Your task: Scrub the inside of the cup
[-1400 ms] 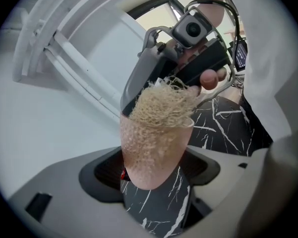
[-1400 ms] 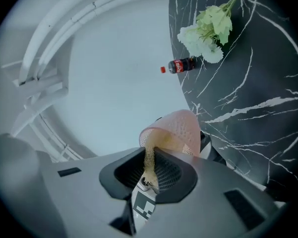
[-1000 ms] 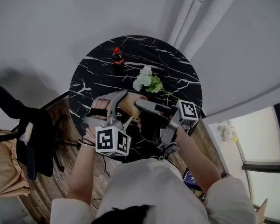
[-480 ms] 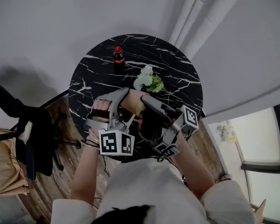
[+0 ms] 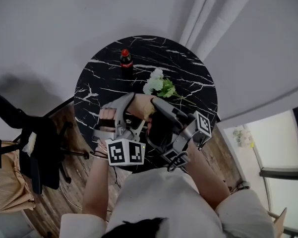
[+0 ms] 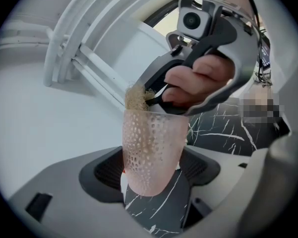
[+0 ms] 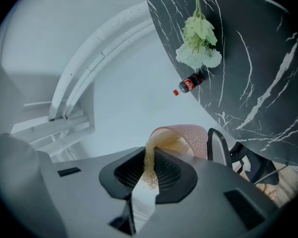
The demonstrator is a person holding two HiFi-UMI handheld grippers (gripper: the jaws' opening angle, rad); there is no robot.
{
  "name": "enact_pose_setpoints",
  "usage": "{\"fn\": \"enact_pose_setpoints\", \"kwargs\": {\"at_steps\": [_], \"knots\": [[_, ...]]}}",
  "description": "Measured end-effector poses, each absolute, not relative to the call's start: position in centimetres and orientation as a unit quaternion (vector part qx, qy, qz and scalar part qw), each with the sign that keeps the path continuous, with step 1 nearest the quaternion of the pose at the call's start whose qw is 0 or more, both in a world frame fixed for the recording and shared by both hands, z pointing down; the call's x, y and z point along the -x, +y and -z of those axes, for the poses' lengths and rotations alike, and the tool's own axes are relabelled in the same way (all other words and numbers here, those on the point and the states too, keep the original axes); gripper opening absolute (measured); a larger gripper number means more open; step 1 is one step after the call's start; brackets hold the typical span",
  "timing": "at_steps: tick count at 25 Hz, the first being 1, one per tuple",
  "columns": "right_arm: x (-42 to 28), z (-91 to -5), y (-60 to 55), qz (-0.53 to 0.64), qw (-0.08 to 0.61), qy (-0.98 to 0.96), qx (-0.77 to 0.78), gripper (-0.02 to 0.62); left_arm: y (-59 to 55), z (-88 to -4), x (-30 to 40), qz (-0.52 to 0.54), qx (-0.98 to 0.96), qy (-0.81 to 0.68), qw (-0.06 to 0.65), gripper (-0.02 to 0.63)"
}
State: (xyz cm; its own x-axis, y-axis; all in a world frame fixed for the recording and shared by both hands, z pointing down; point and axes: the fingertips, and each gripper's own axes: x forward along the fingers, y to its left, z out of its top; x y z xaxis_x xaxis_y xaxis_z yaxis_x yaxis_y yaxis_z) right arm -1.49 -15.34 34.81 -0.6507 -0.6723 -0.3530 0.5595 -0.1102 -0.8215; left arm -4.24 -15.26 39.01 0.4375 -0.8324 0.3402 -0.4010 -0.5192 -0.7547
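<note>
Left gripper (image 6: 153, 175): jaws clamped on sides of pink dotted cup (image 6: 151, 148), raised over table's near edge. Right gripper (image 7: 148, 180): jaws narrow, pinching tan scrub sponge (image 7: 161, 144), tip inside cup mouth. Round black marble table (image 5: 188, 78): cola bottle (image 5: 125, 59) by far edge; white flowers (image 5: 158, 86) toward centre.

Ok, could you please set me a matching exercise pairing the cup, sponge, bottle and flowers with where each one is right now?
Things:
1. cup
2. sponge
3. bottle
4. flowers

Places:
A. lying on the table, near its middle
B. clamped in the left gripper
C. standing near the table's far edge
D. clamped in the right gripper

Pairs: 1-B, 2-D, 3-C, 4-A
</note>
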Motion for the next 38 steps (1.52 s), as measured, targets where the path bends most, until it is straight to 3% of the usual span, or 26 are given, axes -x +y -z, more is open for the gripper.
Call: {"fn": "enact_pose_setpoints", "kwargs": {"at_steps": [38], "knots": [[0.8,-34.6,-15.3,0.730,0.441,0.519,0.051,0.057,-15.2,-39.9,4.2,0.328,0.826,0.393,0.238,0.348]]}}
